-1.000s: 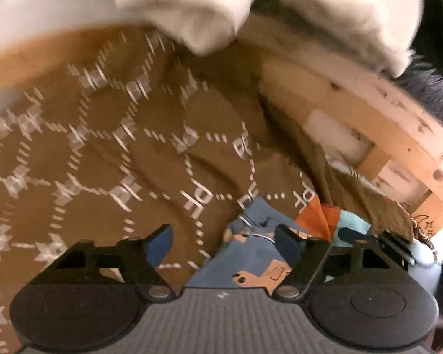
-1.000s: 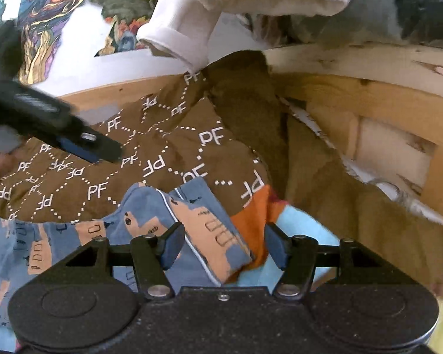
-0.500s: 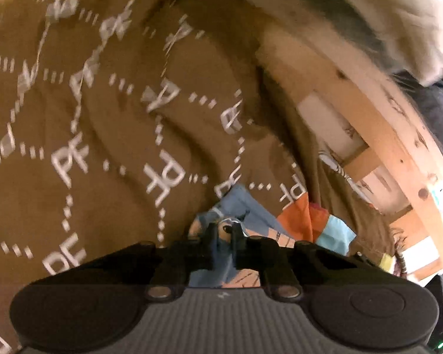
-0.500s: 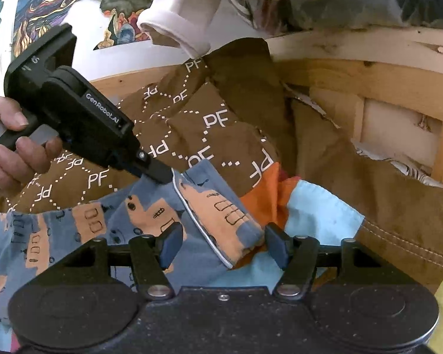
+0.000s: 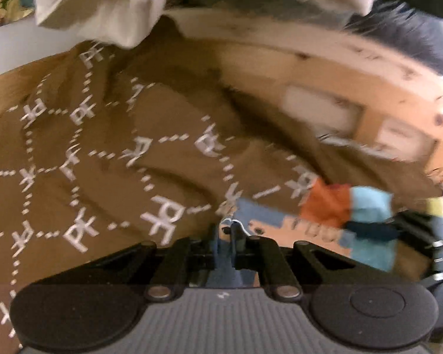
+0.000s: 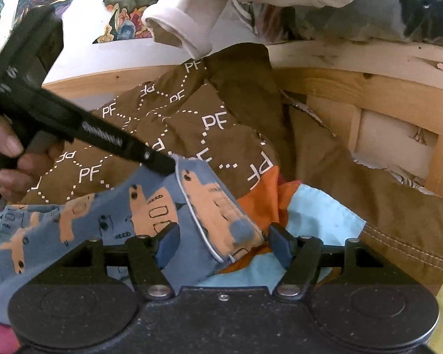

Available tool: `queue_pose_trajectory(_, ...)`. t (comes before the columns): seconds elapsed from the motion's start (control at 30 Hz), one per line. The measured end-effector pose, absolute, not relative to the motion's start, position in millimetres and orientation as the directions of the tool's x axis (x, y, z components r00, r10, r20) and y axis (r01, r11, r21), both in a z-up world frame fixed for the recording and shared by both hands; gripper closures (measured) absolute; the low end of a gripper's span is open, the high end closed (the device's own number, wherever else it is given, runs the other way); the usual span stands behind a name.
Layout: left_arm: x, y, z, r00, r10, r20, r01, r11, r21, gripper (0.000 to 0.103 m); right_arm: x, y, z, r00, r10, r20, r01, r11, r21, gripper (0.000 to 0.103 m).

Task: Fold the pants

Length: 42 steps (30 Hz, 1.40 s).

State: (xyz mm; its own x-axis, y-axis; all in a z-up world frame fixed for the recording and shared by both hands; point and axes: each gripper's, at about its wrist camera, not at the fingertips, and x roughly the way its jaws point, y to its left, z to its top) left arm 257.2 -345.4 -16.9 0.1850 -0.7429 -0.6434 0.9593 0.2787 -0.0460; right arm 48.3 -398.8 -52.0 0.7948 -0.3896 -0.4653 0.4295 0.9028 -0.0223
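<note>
We are at the grabbing step. The blue pants [image 6: 150, 206] with orange animals lie in a heap on the brown PF cloth [image 6: 168, 124], near the wooden frame [image 6: 369, 88]. Our left gripper [image 5: 224, 233] is pinched tight on the pants' corner. Our right gripper [image 6: 221, 243] is wide open, with the hem between its fingers, holding nothing yet. Next we think it should pinch the hem, so both can lift the pants flat.
</note>
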Motion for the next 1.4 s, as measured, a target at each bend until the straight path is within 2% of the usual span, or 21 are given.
queue_pose_trajectory(0.07,253.3,-347.2,-22.0,0.223,-0.715,-0.663,0.959,0.283,0.017,0.085,48.2,-396.8,-51.9,0.794,-0.398,-0.46,0.433,0.901,-0.032,0.031)
queue_pose_trajectory(0.13,247.8,-347.1,-26.2,0.241,-0.702,-0.67,0.96,0.273,0.06,0.076,49.0,-395.2,-51.6,0.791,-0.414,-0.451,0.442,0.896,-0.048,0.026)
queue_pose_trajectory(0.2,244.5,-342.8,-25.6,0.226,-0.714,-0.663,0.963,0.265,0.042,0.047,50.8,-394.1,-51.8,0.783,-0.429,-0.451,0.45,0.891,-0.065,0.025)
queue_pose_trajectory(0.27,244.8,-335.2,-21.6,0.208,-0.738,-0.642,0.962,0.274,-0.004,0.038,50.9,-393.6,-51.4,0.779,-0.445,-0.442,0.462,0.884,-0.076,0.025)
queue_pose_trajectory(0.4,244.9,-318.3,-12.1,0.247,-0.743,-0.622,0.95,0.313,0.003,0.031,51.5,-393.4,-50.2,0.773,-0.47,-0.426,0.479,0.873,-0.093,0.025)
queue_pose_trajectory(0.47,246.0,-300.6,-6.3,0.283,-0.744,-0.605,0.934,0.358,-0.003,0.027,52.7,-393.5,-51.3,0.773,-0.466,-0.43,0.473,0.875,-0.098,0.032)
queue_pose_trajectory(0.5,248.1,-294.3,-3.4,0.303,-0.741,-0.599,0.923,0.385,-0.009,0.025,53.8,-392.8,-51.3,0.772,-0.466,-0.432,0.468,0.877,-0.11,0.045)
queue_pose_trajectory(0.57,246.6,-272.2,-0.1,0.362,-0.73,-0.58,0.889,0.457,-0.02,0.019,55.7,-389.1,-52.0,0.77,-0.469,-0.434,0.456,0.879,-0.14,0.057)
queue_pose_trajectory(0.63,243.7,-253.4,0.0,0.421,-0.712,-0.562,0.852,0.523,-0.023,0.014,56.0,-386.7,-52.4,0.77,-0.469,-0.432,0.451,0.88,-0.152,0.062)
queue_pose_trajectory(0.7,237.0,-227.9,-1.5,0.476,-0.684,-0.553,0.806,0.591,-0.036,0.011,56.3,-385.8,-52.1,0.764,-0.48,-0.431,0.455,0.874,-0.168,0.085)
queue_pose_trajectory(0.73,232.8,-214.9,-3.9,0.506,-0.664,-0.55,0.772,0.633,-0.053,0.011,56.6,-385.4,-52.0,0.763,-0.482,-0.431,0.452,0.874,-0.178,0.091)
queue_pose_trajectory(0.87,218.3,-168.4,-11.0,0.589,-0.6,-0.541,0.658,0.745,-0.109,0.01,55.0,-383.7,-50.7,0.753,-0.506,-0.421,0.451,0.862,-0.23,0.095)
queue_pose_trajectory(0.97,207.9,-144.4,-15.8,0.648,-0.523,-0.553,0.605,0.795,-0.043,0.01,55.2,-387.4,-51.5,0.723,-0.541,-0.429,0.473,0.841,-0.264,0.095)
queue_pose_trajectory(1.07,198.7,-119.7,-15.6,0.705,-0.441,-0.556,0.561,0.826,0.056,0.01,59.8,-387.5,-57.0,0.695,-0.564,-0.447,0.486,0.826,-0.287,0.088)
queue_pose_trajectory(1.17,200.5,-89.7,-10.1,0.773,-0.348,-0.531,0.47,0.876,0.111,0.01,59.0,-377.0,-56.6,0.701,-0.599,-0.387,0.495,0.8,-0.34,0.064)
queue_pose_trajectory(1.23,213.4,-71.3,-4.2,0.796,-0.302,-0.525,0.408,0.908,0.096,0.011,56.6,-370.8,-54.0,0.735,-0.58,-0.35,0.483,0.811,-0.33,0.041)
queue_pose_trajectory(1.3,233.5,-60.1,-1.0,0.795,-0.255,-0.55,0.352,0.933,0.077,0.021,53.5,-364.2,-50.4,0.776,-0.548,-0.312,0.462,0.831,-0.31,0.035)
queue_pose_trajectory(1.4,270.3,-47.1,-3.3,0.737,-0.224,-0.637,0.324,0.945,0.043,0.032,51.1,-352.3,-44.1,0.831,-0.49,-0.262,0.412,0.86,-0.3,0.027)
